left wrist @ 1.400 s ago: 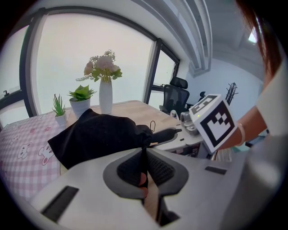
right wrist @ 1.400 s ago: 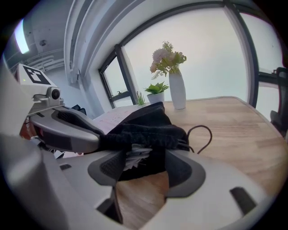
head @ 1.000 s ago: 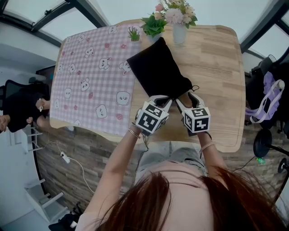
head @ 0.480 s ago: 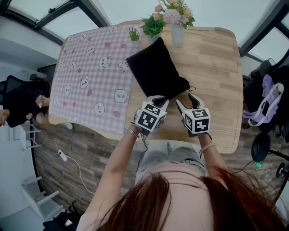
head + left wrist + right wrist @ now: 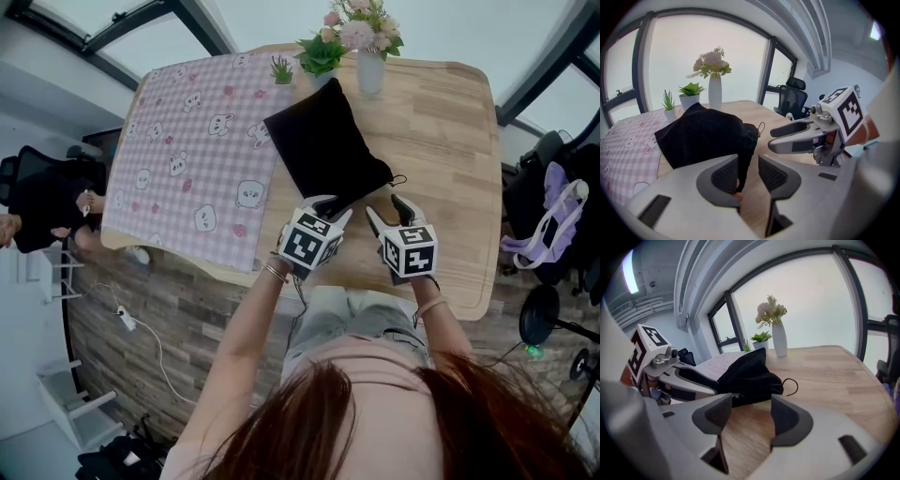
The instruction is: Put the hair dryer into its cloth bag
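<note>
On the table (image 5: 441, 141), the cloth bag (image 5: 323, 155) lies, seemingly bulging.

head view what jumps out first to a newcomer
The black bag lies on the wooden table, its mouth toward the person. On the left gripper, the jaws have just been opening, the bag's edge between them. A pink bunny cloth covers the table's left; flowers stand at the far edge.

Wooden worktop (image 5: 441, 122): pink bunny-print cloth (image 5: 187, 159) on the left, black bag (image 5: 323, 150) mid, flower vase (image 5: 370, 70) and probably two small potted plants (image 5: 319, 54) at far edge.
</note>
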A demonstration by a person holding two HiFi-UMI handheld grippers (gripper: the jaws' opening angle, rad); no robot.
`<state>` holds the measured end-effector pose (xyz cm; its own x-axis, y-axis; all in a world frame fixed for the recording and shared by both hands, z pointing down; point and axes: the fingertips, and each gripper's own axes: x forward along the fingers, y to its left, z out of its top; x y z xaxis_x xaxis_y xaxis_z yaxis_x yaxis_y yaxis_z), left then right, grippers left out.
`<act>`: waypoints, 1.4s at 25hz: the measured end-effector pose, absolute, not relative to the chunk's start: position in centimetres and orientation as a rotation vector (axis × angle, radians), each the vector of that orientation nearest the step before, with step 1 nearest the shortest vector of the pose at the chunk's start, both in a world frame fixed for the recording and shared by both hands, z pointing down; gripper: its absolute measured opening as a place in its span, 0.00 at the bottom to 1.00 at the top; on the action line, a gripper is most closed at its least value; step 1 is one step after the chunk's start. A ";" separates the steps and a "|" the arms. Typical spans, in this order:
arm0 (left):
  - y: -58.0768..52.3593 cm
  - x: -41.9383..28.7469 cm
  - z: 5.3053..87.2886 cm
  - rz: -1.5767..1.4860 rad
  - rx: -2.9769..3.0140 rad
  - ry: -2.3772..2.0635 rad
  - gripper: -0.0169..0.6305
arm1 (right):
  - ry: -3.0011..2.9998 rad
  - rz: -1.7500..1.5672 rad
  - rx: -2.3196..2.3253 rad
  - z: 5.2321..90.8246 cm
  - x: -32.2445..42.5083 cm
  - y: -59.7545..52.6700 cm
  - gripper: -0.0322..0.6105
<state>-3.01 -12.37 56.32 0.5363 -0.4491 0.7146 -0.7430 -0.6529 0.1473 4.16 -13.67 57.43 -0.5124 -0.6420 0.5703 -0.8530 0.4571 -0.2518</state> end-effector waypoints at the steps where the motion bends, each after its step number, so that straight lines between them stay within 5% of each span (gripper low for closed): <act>1: -12.3 -3.0 56.2 0.906 2.342 -0.975 0.20 | -2.320 0.728 1.260 57.3 4.2 -13.7 0.45; 13: -11.7 -3.9 53.1 0.787 2.387 -1.094 0.20 | -2.365 0.689 1.310 54.9 3.8 -13.2 0.40; 35: -8.4 -7.4 45.3 0.499 2.478 -1.235 0.06 | -2.417 0.394 1.443 47.4 1.7 -9.9 0.05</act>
